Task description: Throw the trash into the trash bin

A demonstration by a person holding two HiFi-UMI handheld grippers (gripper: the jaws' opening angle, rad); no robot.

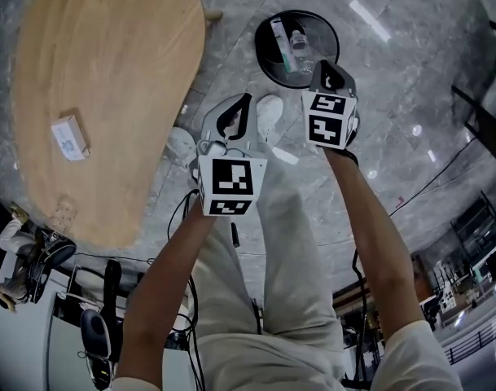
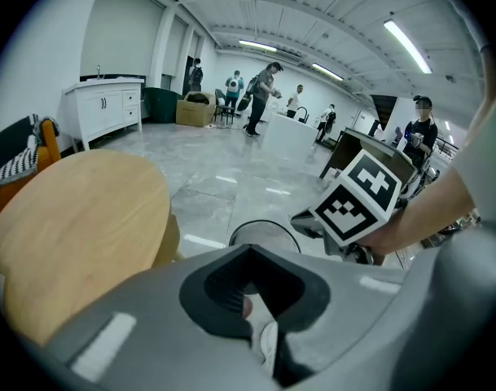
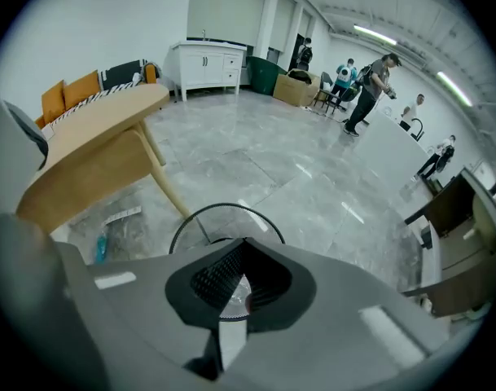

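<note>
Over trash bin (image 1: 266,62) rim, right hand-held gripper (image 1: 327,65) closed, empty; left hand-held gripper (image 1: 243,101) beside, likewise closed; forearms outstretched.

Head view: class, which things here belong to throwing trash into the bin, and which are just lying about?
Job: trash bin; clear bottle and wrapper inside it; white packet, likely trash; left gripper and right gripper, both shut and empty.
Lying about: wooden table; white shoes.
</note>
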